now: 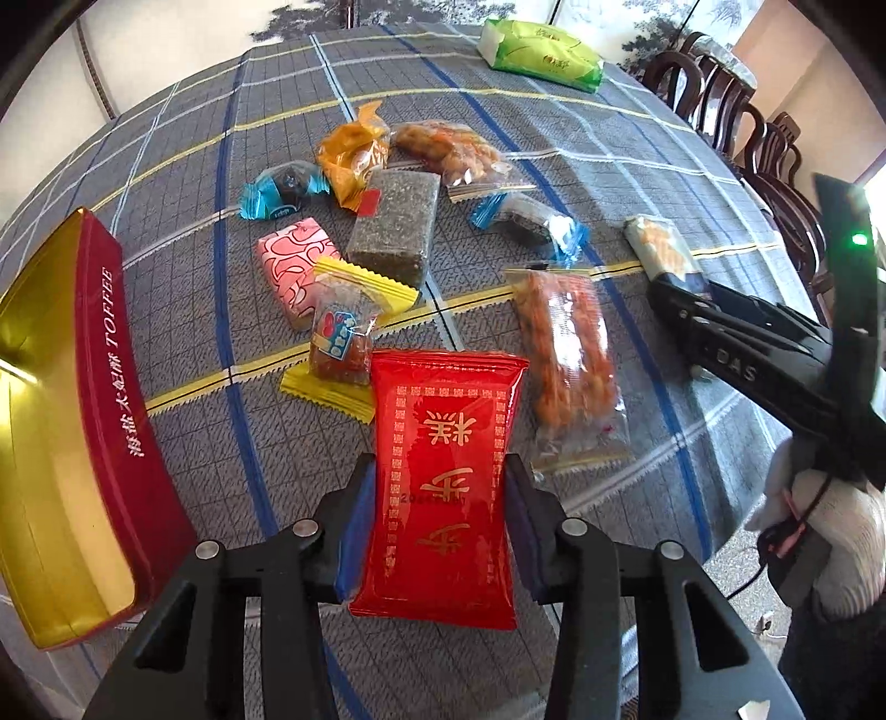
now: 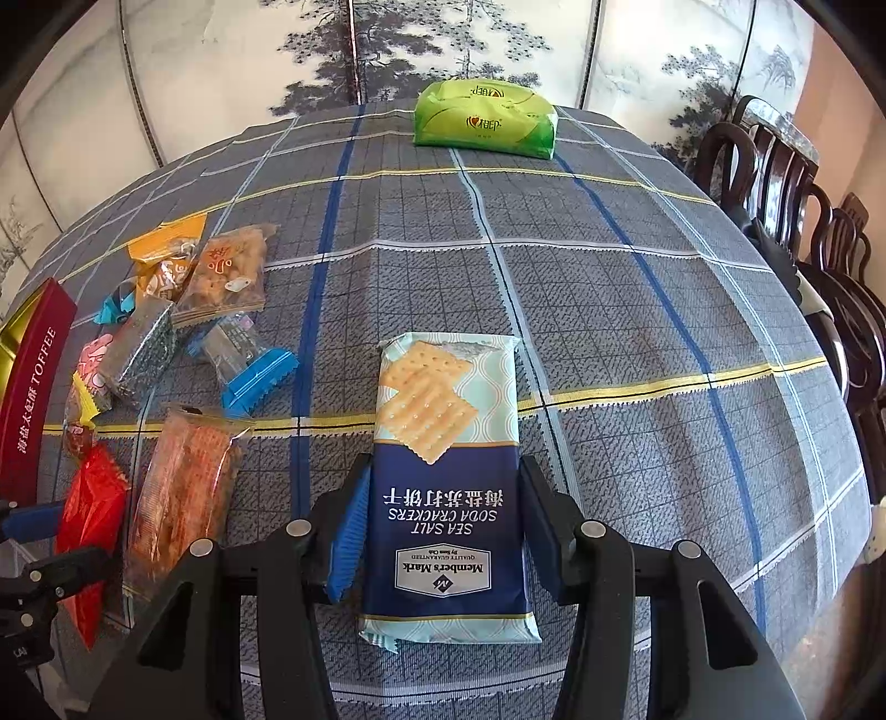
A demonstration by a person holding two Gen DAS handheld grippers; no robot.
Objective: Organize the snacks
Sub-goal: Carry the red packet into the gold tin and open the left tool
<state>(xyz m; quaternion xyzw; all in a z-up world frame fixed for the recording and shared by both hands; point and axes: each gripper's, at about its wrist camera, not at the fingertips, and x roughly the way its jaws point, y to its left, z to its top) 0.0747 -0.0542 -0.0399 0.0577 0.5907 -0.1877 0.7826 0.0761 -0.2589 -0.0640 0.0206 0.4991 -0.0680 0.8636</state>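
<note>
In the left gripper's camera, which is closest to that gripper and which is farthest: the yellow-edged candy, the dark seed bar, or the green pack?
From the left gripper:
1. Yellow-edged candy, just ahead, slightly left.
2. Dark seed bar, mid-table, behind the candy.
3. Green pack, far edge, right.

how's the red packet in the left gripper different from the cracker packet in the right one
The red packet is plain red with gold characters; the cracker packet is navy and pale teal with pictured crackers and English lettering. The red one has loose snacks close around it; the cracker packet sits on bare cloth. Both are gripped across their sides by blue-padded fingers.
</note>
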